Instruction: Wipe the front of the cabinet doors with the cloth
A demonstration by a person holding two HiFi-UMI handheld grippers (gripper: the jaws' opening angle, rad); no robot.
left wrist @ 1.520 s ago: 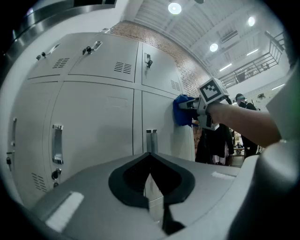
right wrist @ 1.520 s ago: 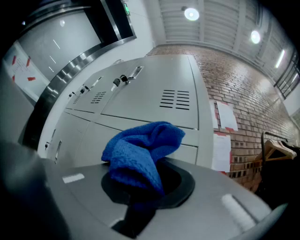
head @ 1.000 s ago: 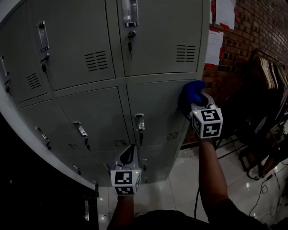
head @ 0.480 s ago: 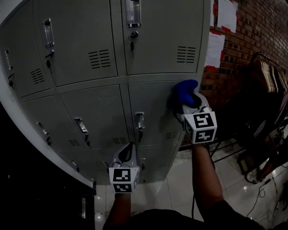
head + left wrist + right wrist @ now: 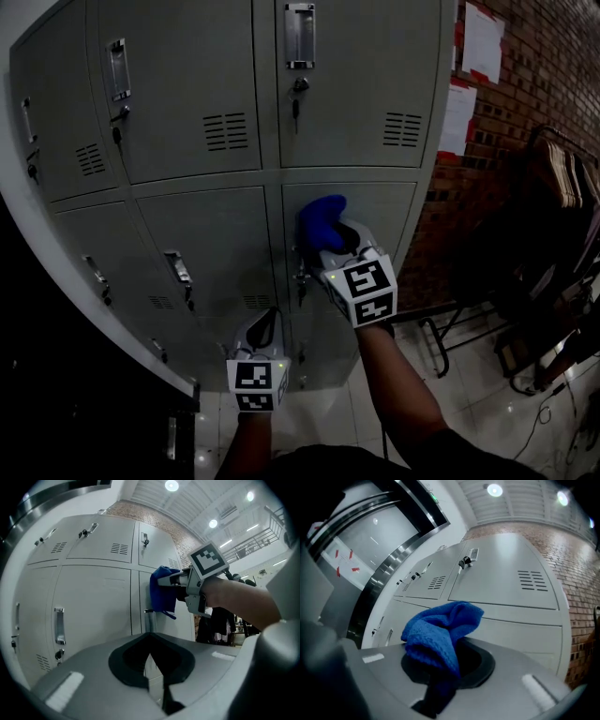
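Note:
A bank of grey metal locker doors (image 5: 206, 234) fills the head view. My right gripper (image 5: 330, 236) is shut on a blue cloth (image 5: 319, 217) and presses it against the middle-row door (image 5: 389, 211), close to that door's handle (image 5: 300, 274). The same blue cloth (image 5: 438, 634) bulges out of the jaws in the right gripper view and also shows as the cloth (image 5: 162, 594) in the left gripper view. My left gripper (image 5: 267, 323) hangs lower, pointing at the bottom doors, its jaws together with nothing between them.
Door handles and key locks (image 5: 299, 37) stick out from each door, with vent slots (image 5: 226, 131) beside them. A brick wall (image 5: 525, 103) with posted papers stands to the right. A dark rack with hanging items (image 5: 553, 187) and floor cables (image 5: 553, 422) are at right.
My right gripper has slid the blue cloth leftward across the middle door, from its right edge toward the handle. The left gripper has stayed about where it was.

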